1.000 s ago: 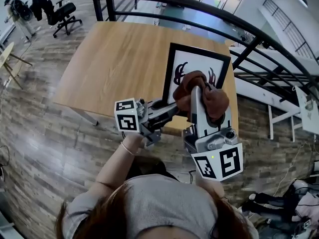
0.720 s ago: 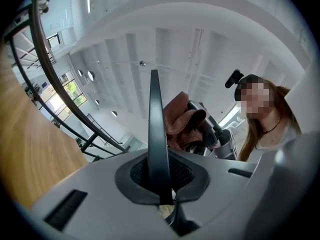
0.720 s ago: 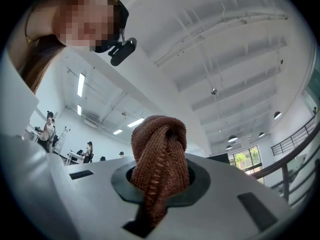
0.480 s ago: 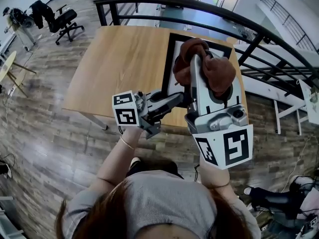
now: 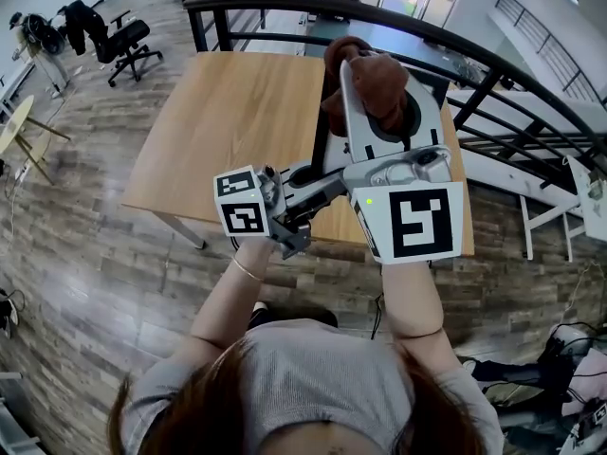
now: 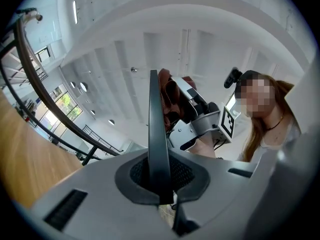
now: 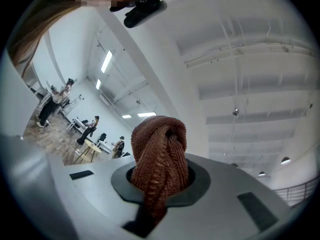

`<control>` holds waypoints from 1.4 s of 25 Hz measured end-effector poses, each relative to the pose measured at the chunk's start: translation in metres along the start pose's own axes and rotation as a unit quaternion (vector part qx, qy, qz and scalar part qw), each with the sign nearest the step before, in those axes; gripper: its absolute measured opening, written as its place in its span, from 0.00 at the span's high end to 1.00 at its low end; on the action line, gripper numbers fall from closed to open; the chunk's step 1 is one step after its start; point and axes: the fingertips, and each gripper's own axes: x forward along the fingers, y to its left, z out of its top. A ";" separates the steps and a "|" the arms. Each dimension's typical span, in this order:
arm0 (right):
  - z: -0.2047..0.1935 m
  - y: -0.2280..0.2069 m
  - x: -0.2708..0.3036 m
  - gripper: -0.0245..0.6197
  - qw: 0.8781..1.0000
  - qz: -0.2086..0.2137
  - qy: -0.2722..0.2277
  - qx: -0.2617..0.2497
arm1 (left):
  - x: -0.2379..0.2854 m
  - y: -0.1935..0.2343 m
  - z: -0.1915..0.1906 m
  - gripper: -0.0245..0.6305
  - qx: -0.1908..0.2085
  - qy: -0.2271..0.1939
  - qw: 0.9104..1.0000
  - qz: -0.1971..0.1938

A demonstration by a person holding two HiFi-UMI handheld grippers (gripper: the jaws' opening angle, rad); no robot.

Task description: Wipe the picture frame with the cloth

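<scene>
The black picture frame (image 5: 320, 140) is held up over the table, mostly hidden behind my right gripper (image 5: 370, 88) in the head view. My left gripper (image 5: 325, 184) is shut on its near edge. In the left gripper view the frame (image 6: 152, 129) stands edge-on between the jaws of the left gripper (image 6: 161, 178). My right gripper (image 7: 160, 181) is shut on a bunched brown cloth (image 7: 160, 154). The cloth (image 5: 372, 72) sits high near the frame's far end and shows as a cloth (image 6: 168, 91) beside the frame's face. Whether it touches, I cannot tell.
A wooden table (image 5: 228, 121) lies below the grippers, with a black curved railing (image 5: 285, 3) behind it. An office chair (image 5: 123, 36) and a small round table (image 5: 14, 121) stand at the far left on the plank floor.
My right gripper has risen with the cloth toward the frame's far end and rolled, so its marker cube now faces the head camera. The left gripper with the frame has lifted a little.
</scene>
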 end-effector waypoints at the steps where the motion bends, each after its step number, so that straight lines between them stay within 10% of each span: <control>1: 0.002 0.004 0.001 0.89 1.000 -0.002 -0.006 -0.002 | -0.001 0.000 0.000 0.93 0.005 0.000 1.000 0.003; 35: -0.095 0.084 -0.061 0.89 0.977 0.115 0.160 0.082 | -0.017 0.026 0.007 0.93 -0.021 -0.039 0.998 0.035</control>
